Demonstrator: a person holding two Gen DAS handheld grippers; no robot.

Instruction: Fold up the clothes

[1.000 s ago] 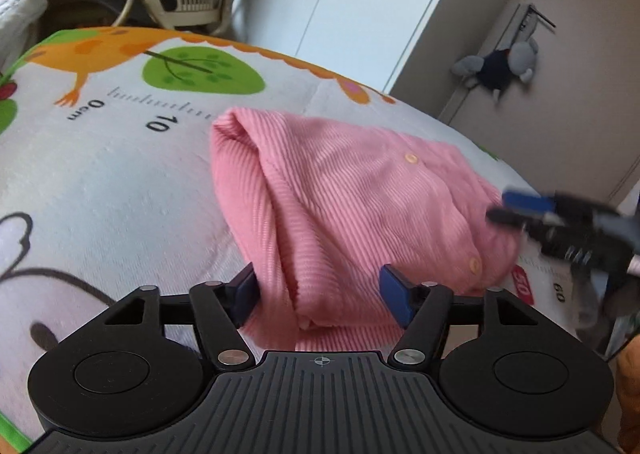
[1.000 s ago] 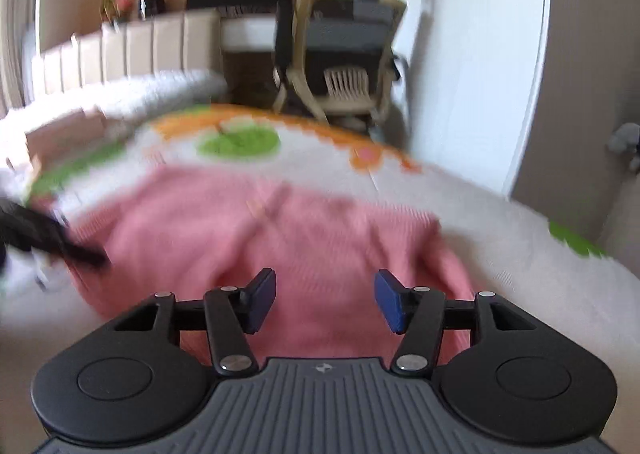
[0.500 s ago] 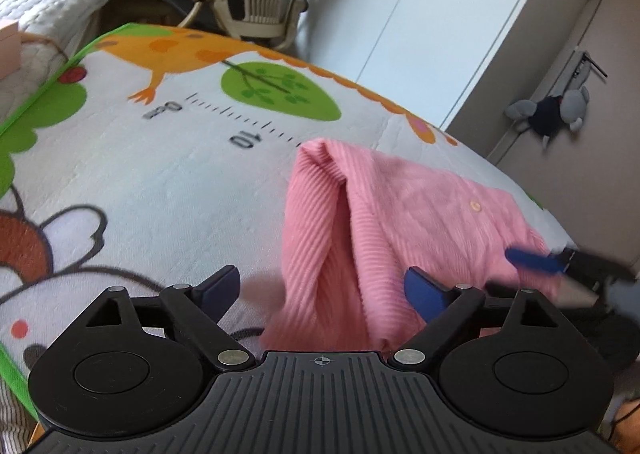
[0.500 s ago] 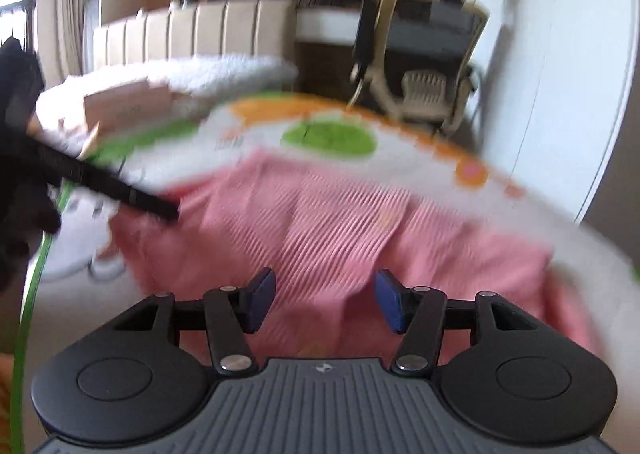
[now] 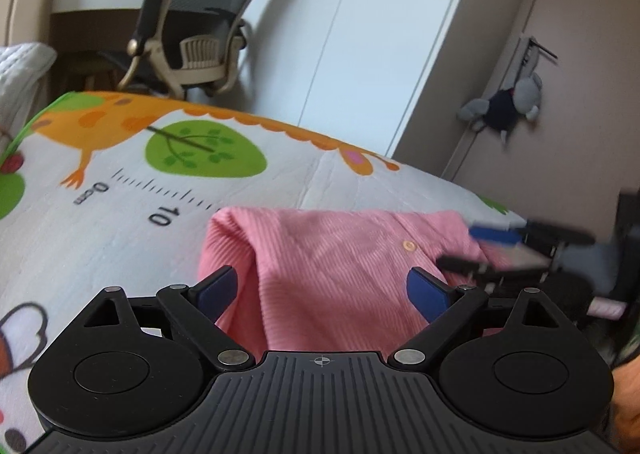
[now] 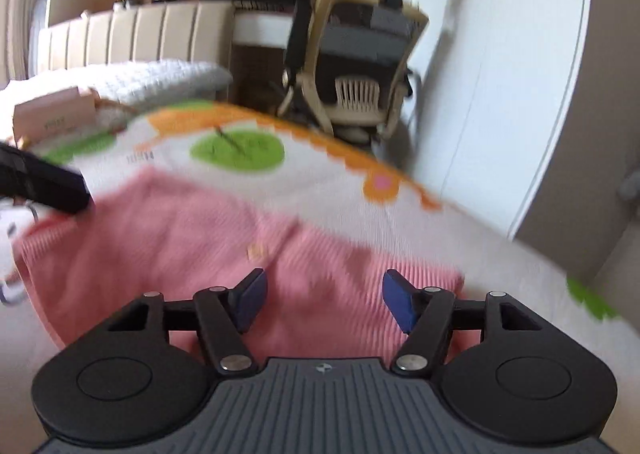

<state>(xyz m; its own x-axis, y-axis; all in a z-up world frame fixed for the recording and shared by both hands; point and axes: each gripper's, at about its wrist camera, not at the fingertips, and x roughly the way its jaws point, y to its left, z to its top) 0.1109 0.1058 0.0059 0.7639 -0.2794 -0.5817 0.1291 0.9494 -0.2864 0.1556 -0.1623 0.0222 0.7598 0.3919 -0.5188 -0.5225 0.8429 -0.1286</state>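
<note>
a pink ribbed cardigan (image 5: 340, 266) lies partly folded on a printed play mat (image 5: 120, 213), at 12 o'clock of the left gripper (image 5: 320, 290) and right gripper (image 6: 324, 298), both spread wide and empty. it looks soft, light and floppy (grip a doubled edge).

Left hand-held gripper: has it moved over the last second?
Yes. The left hand-held gripper has backed off and opened wider: the pink cardigan now lies loose between its fingers, and the office chair fills more of the view.
</note>
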